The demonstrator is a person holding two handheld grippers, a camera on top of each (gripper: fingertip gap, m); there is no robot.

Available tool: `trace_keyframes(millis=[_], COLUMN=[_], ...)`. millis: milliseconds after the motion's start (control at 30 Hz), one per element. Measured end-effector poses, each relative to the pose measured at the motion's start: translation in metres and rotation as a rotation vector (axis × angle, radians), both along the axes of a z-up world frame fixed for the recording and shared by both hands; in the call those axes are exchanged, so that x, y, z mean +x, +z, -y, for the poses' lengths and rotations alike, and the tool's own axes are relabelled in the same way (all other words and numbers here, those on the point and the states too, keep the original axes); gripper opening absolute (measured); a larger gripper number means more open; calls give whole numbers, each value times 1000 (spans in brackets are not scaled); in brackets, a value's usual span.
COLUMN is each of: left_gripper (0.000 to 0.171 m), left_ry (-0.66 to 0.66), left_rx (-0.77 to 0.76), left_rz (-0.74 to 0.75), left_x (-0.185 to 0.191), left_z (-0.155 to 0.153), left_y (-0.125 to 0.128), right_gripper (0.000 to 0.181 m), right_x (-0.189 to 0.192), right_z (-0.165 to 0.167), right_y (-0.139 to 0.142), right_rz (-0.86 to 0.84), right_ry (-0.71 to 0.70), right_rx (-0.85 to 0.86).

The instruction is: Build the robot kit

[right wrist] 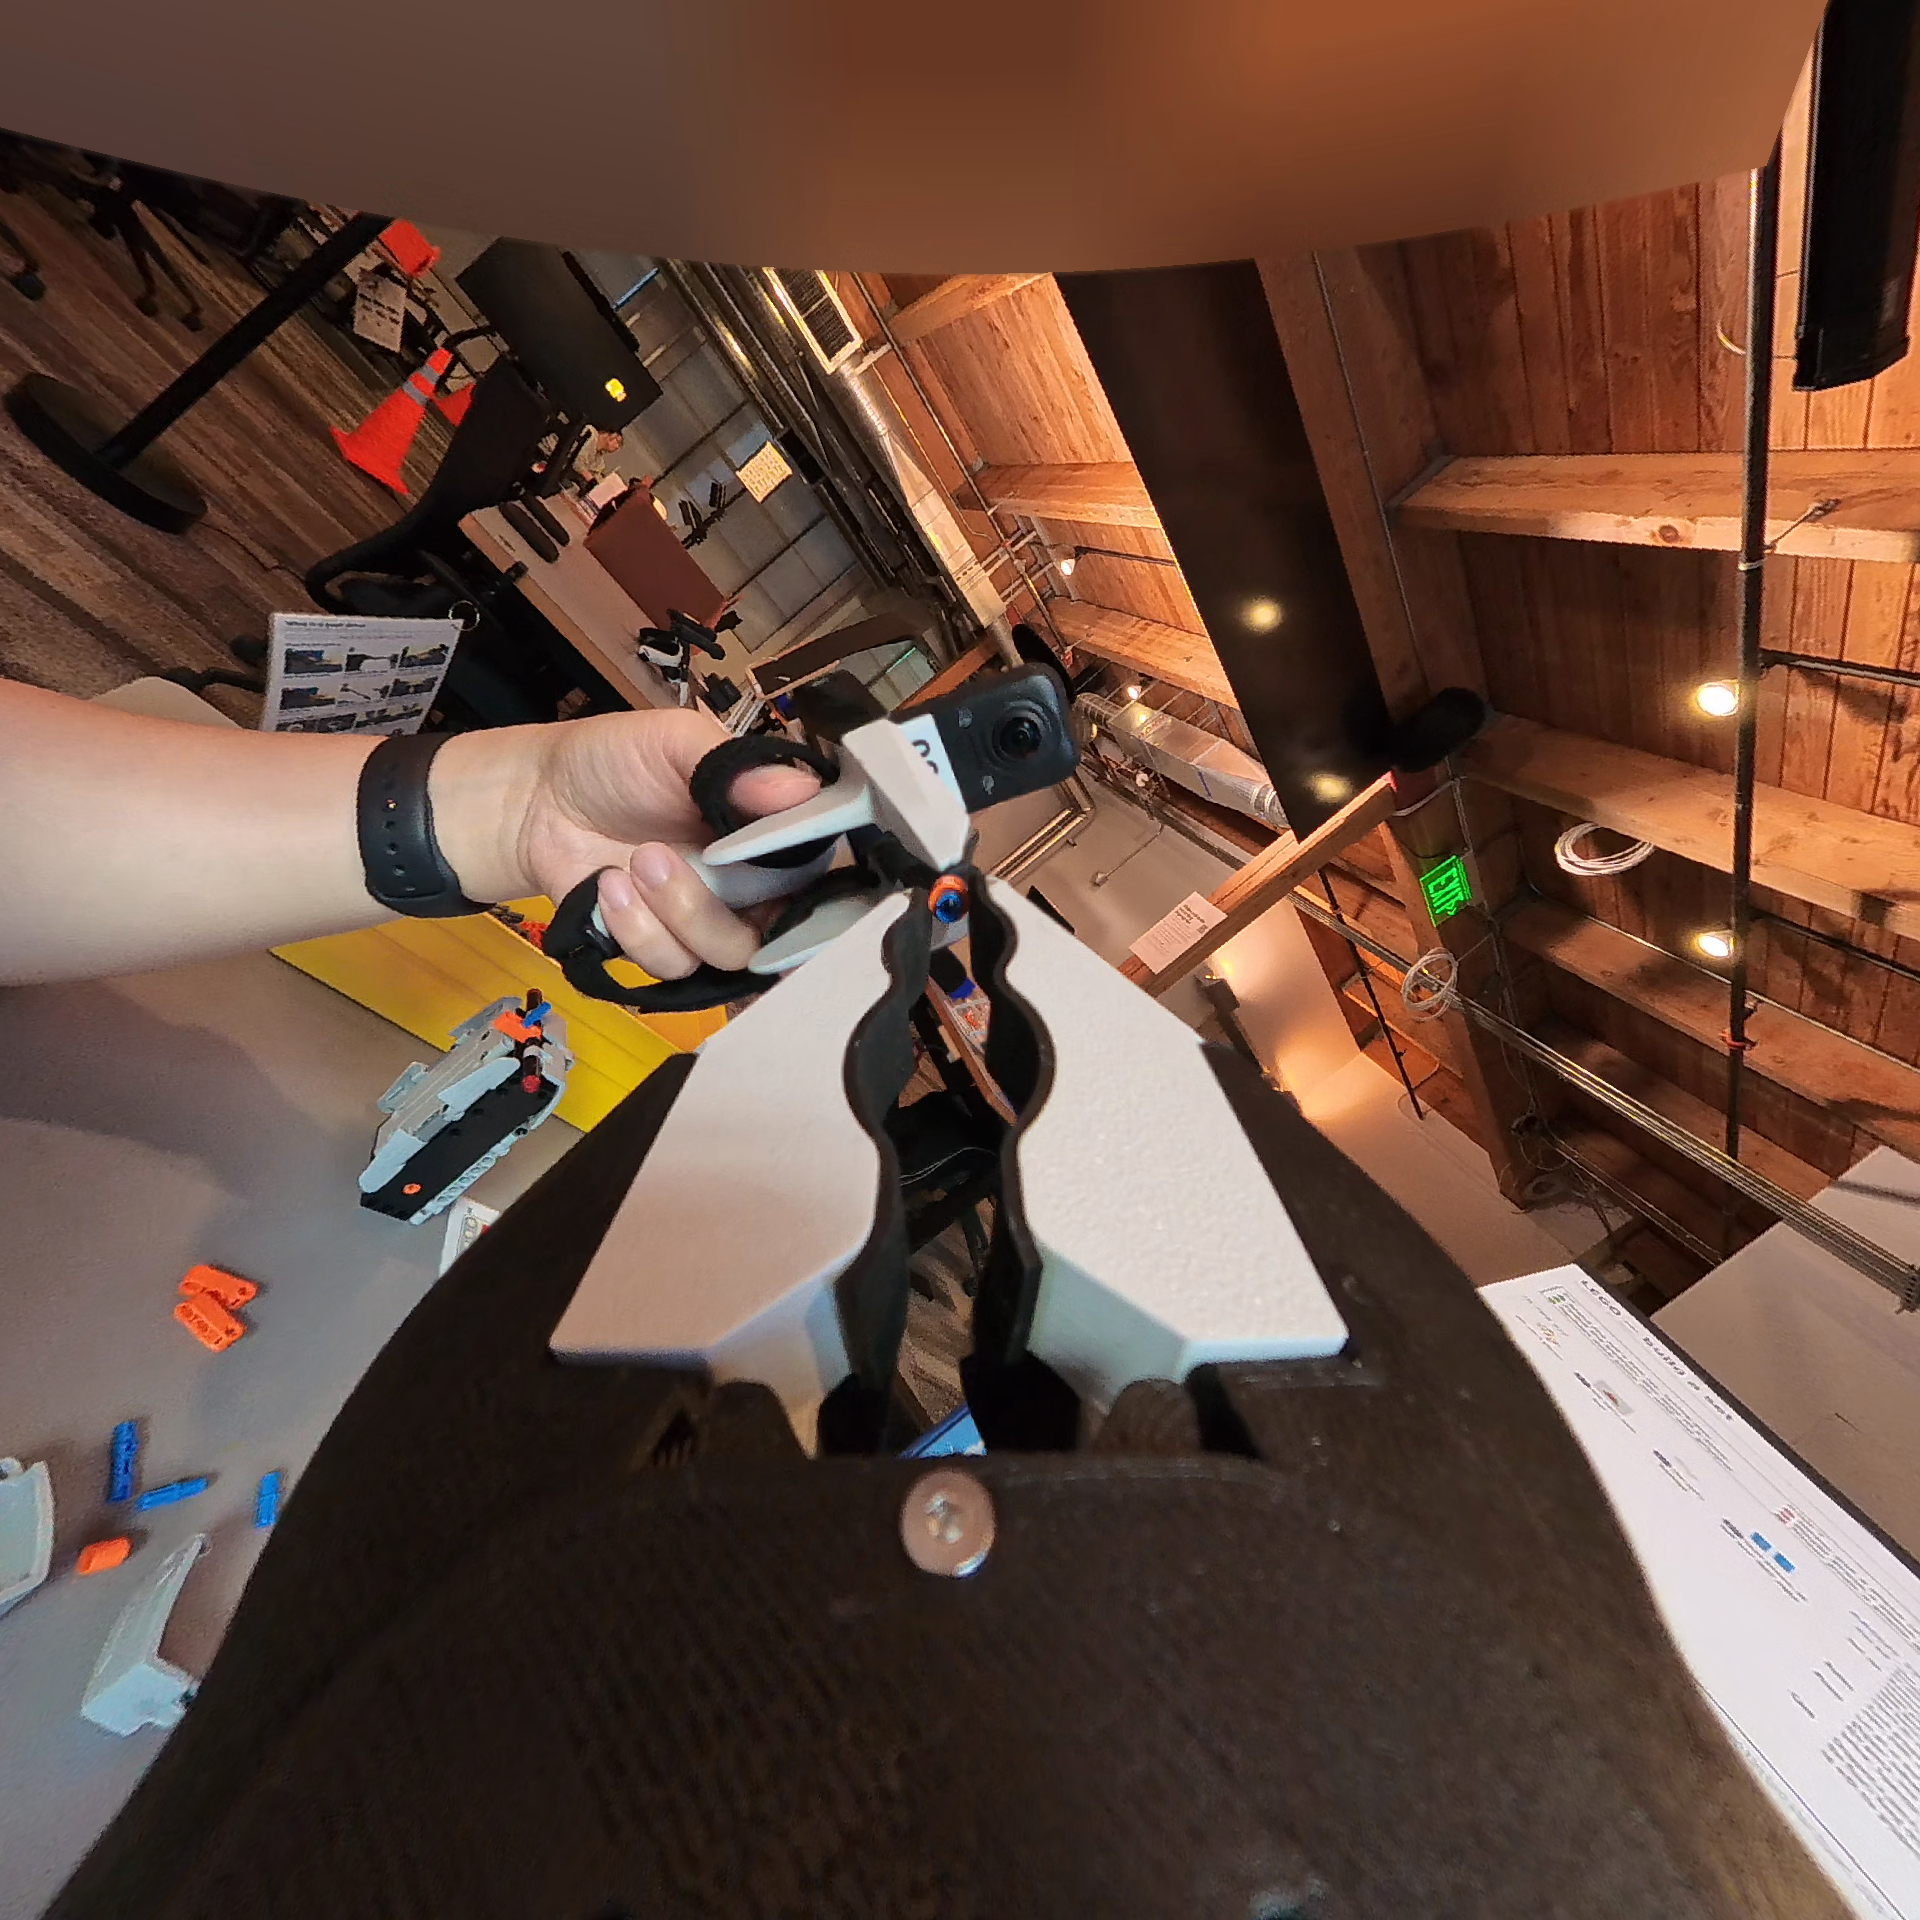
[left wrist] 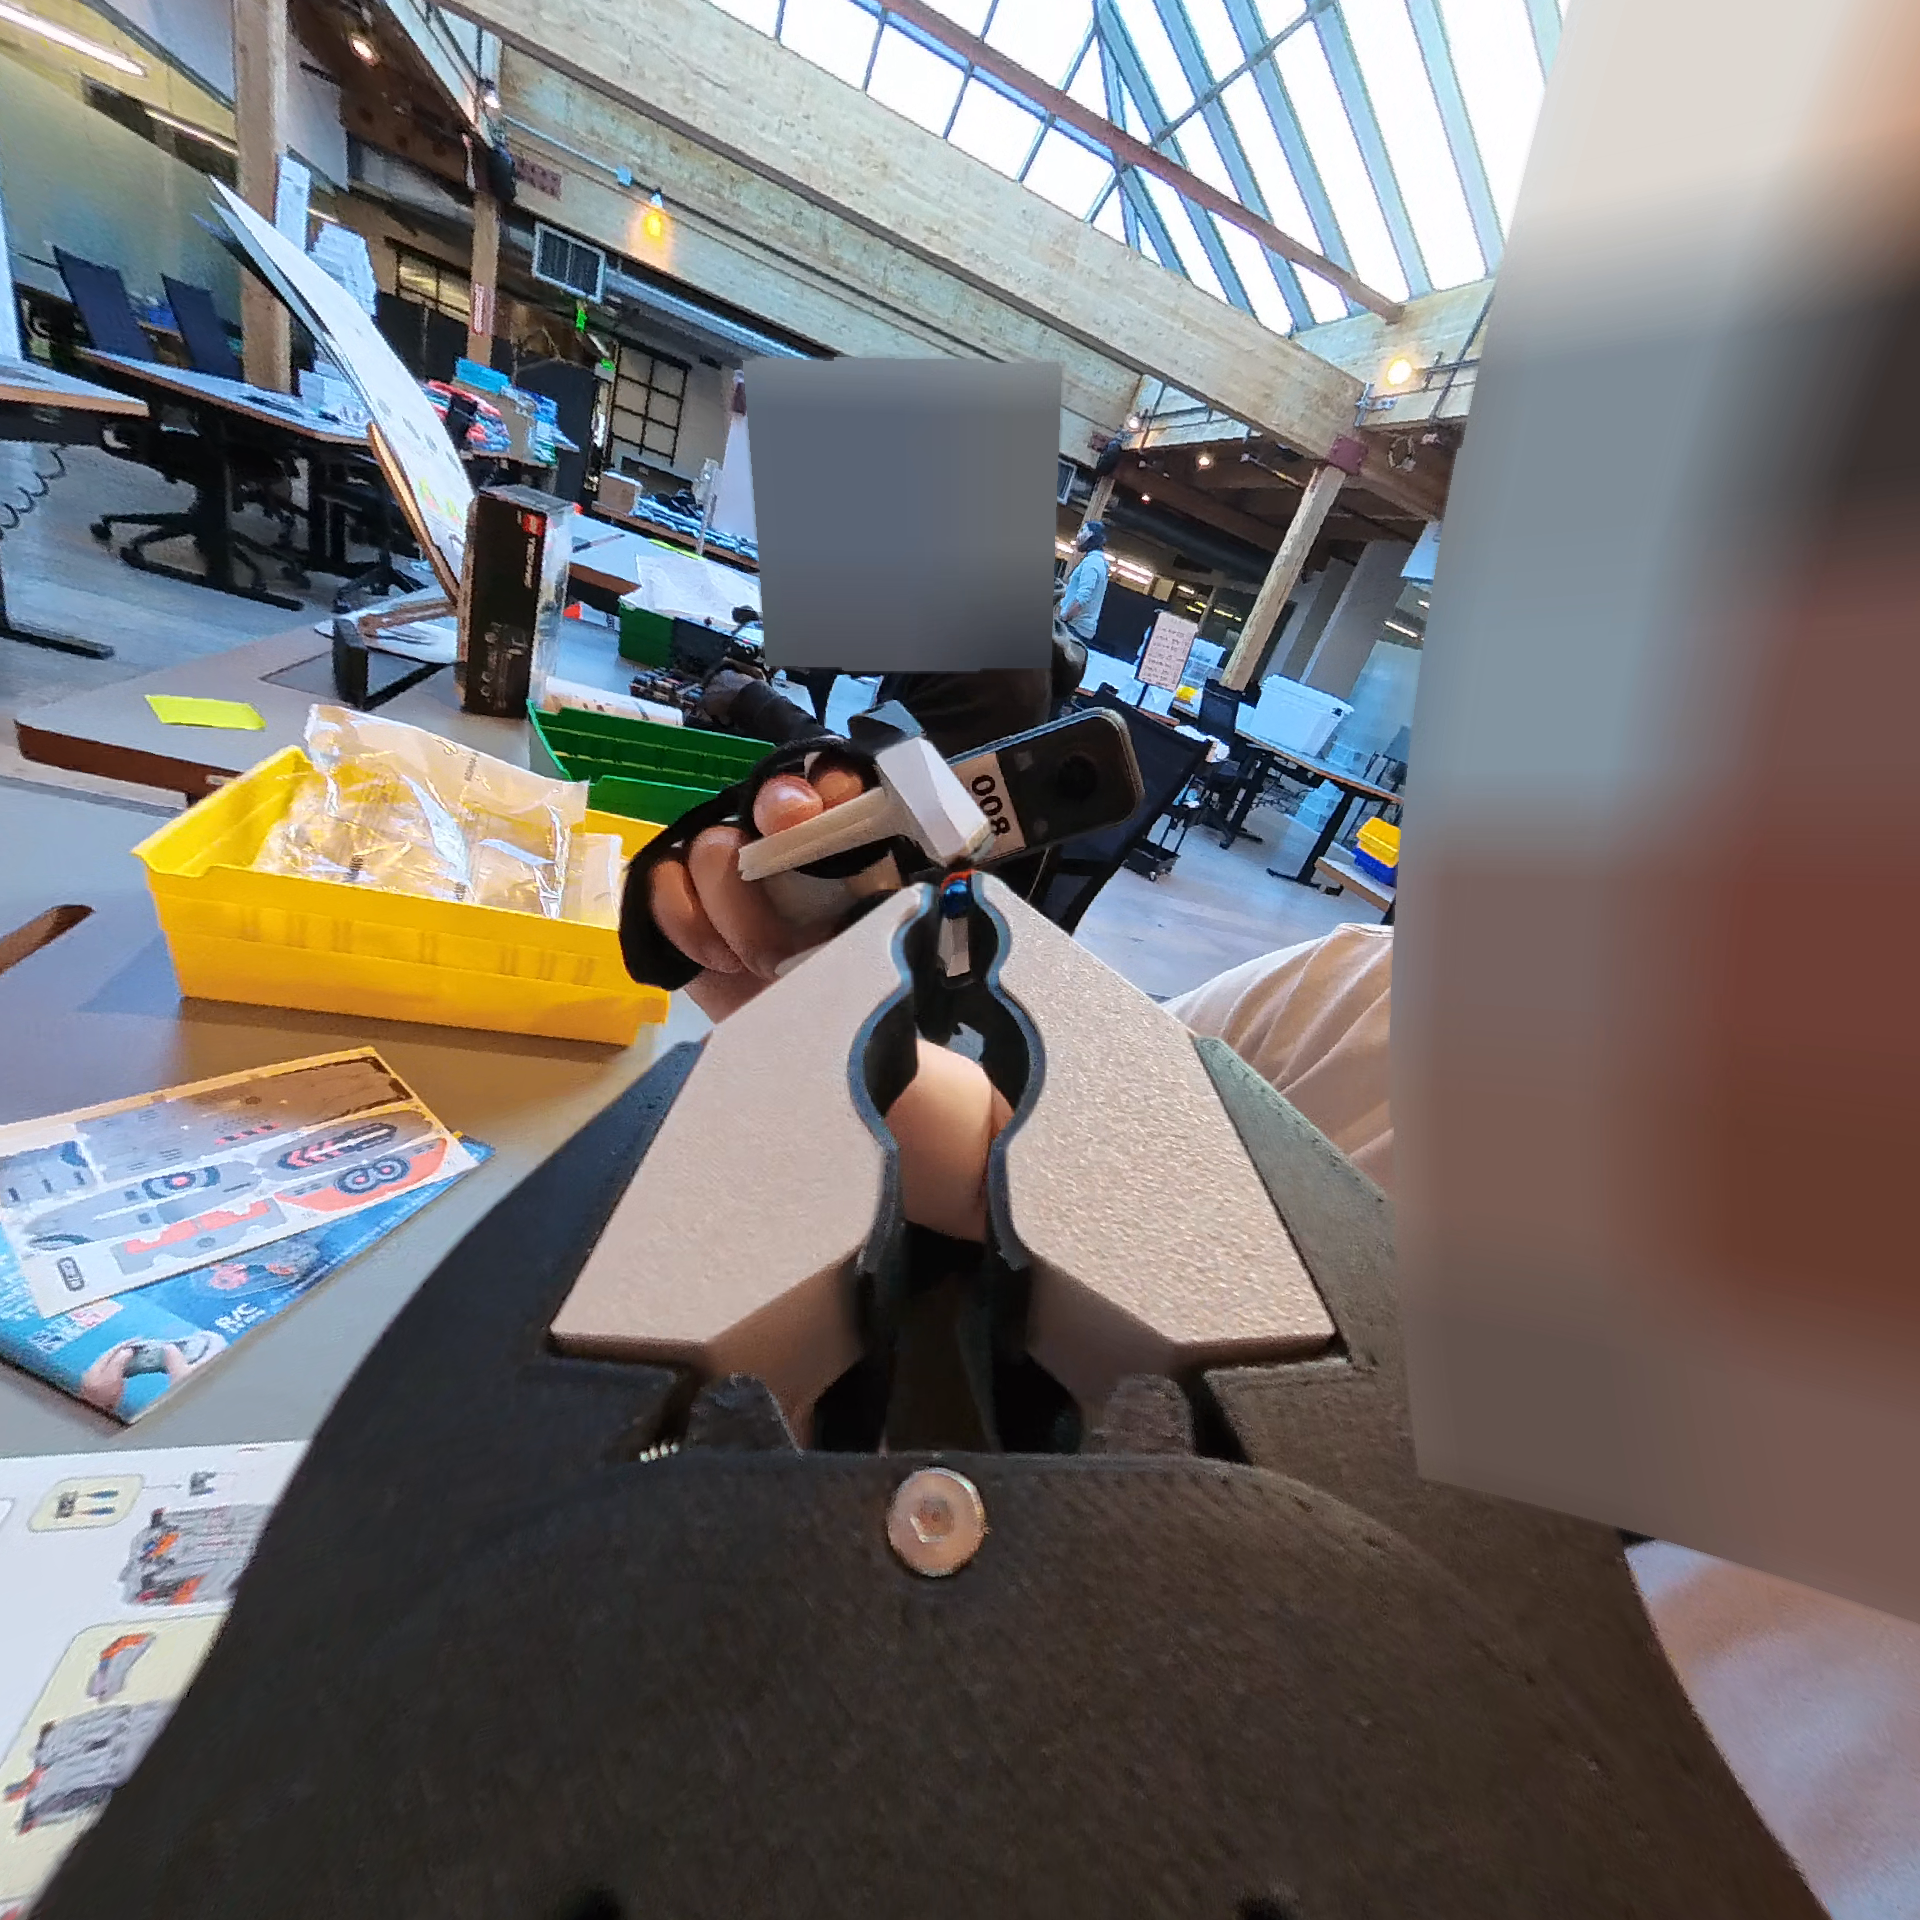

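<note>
Grippers meet tip to tip: left gripper (left wrist: 954, 914) and right gripper (right wrist: 948, 902) both clamp one small orange-and-blue piece (right wrist: 947, 900), yellow bin (left wrist: 312, 935) at nine o'clock.

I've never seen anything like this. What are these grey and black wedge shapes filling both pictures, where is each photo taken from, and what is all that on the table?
There is no robot here: a person holds a hand-operated two-finger gripper in each hand, and each carries a camera looking along its fingers. The wedges are those fingers up close. One picture looks along the left gripper, the other along the right gripper. The tips meet, so each camera also sees the other gripper and the hand squeezing it. Pinched between the tips is a tiny orange and blue piece; both grippers are closed on it. On the table lie a yellow bin of plastic bags, printed booklets, a half-built grey and black toy model and loose orange and blue pieces.
</note>
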State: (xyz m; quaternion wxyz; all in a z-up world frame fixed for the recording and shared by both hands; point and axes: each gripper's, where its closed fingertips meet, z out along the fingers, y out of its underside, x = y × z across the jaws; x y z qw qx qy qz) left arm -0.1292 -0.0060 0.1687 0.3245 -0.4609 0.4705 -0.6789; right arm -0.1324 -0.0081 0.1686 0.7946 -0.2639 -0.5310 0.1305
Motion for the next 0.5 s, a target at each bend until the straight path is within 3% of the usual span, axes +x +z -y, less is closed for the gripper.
trace_keyframes(millis=[300,500], left_gripper=[2,2], left_ry=[18,40], left_rx=[25,25], left_rz=[-64,-77], left_x=[2,6], left_z=[0,-4], left_y=[-10,-14], right_gripper=[5,5], right_x=[2,6], right_z=[-1,-5], right_y=[-8,-11], right_rz=[51,84], right_ry=[62,32], right_rx=[-75,-85])
